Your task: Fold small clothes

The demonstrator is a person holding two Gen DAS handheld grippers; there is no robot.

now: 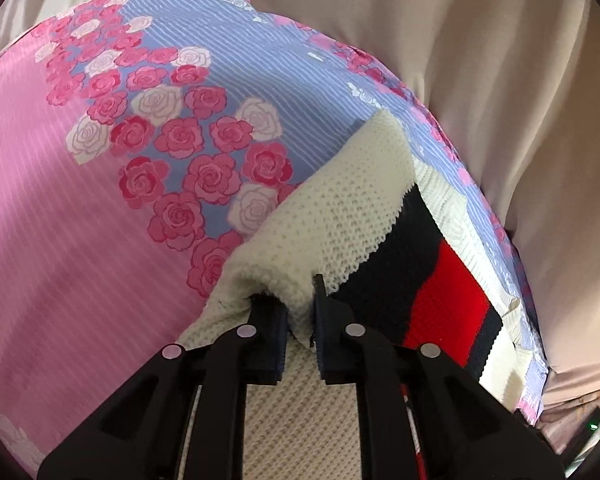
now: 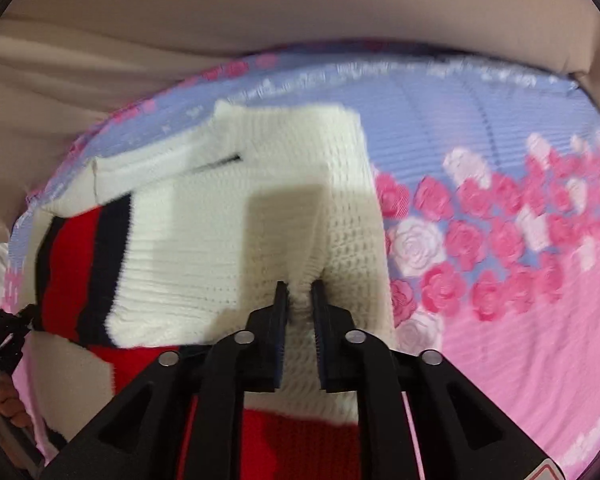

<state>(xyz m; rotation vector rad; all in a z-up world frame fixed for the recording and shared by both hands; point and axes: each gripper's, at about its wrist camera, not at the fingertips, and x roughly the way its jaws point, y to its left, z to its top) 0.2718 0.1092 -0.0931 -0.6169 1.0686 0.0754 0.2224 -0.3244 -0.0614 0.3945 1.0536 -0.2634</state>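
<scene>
A small cream knit sweater [image 1: 332, 216] with navy and red stripes [image 1: 448, 300] lies on a pink and lilac rose-print sheet [image 1: 80, 220]. My left gripper [image 1: 298, 300] is shut on a bunched fold of the cream knit, which drapes over its fingers. In the right wrist view the same sweater [image 2: 220, 240] is partly folded over itself, with red and navy bands [image 2: 72, 264] at the left. My right gripper [image 2: 299, 300] is shut on a pinch of the cream knit at its near edge. The left gripper's black frame [image 2: 4, 332] shows at the far left.
The rose-print sheet [image 2: 500, 320] covers the bed surface on all sides of the sweater. Beige fabric [image 1: 480, 60] rises beyond the sheet's far edge and also shows in the right wrist view [image 2: 260, 8]. A small device with a green light [image 1: 592, 426] sits at the lower right.
</scene>
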